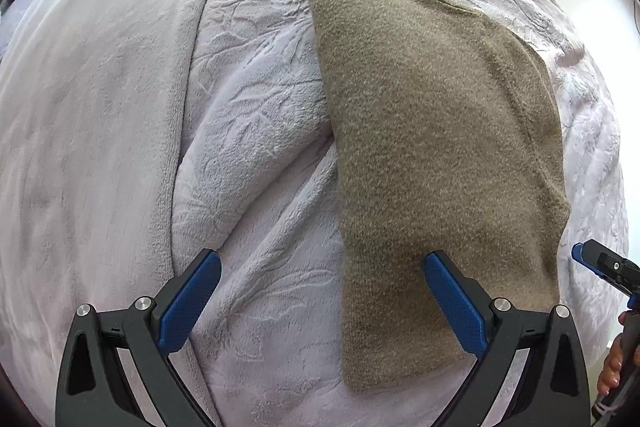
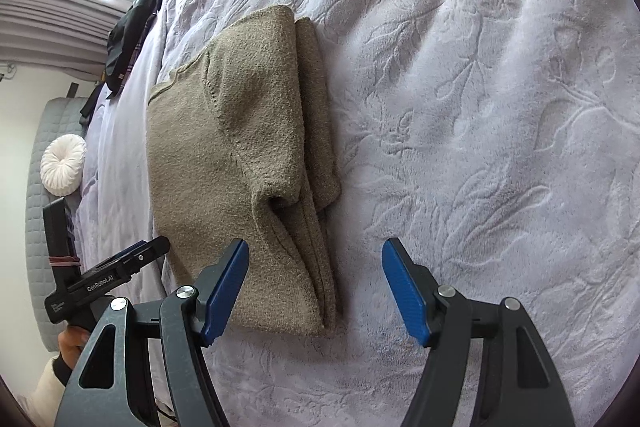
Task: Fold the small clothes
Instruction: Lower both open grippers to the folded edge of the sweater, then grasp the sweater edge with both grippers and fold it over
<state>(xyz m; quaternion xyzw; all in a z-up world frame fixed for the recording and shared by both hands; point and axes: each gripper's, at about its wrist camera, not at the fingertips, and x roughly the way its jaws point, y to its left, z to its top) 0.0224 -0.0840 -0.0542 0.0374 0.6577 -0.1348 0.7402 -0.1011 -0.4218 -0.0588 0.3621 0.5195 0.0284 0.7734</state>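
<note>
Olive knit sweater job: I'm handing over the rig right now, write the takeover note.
Left gripper: open, empty, at the near end of the olive-brown knit sweater, one finger over the fabric.
Right gripper: open, empty, at the sweater's near right edge.
Sweater lies on the lavender embossed plush blanket, sides already folded into a long strip.
Left: probably fold it end to end.

The folded olive-brown knitted garment [image 2: 224,163] is showing a coarse, nubbly matt surface. The pale lilac plush blanket [image 2: 480,107] beneath is looking soft, embossed with leaves. The blue textured pads [image 1: 196,303] are sitting on matt black plastic.
</note>
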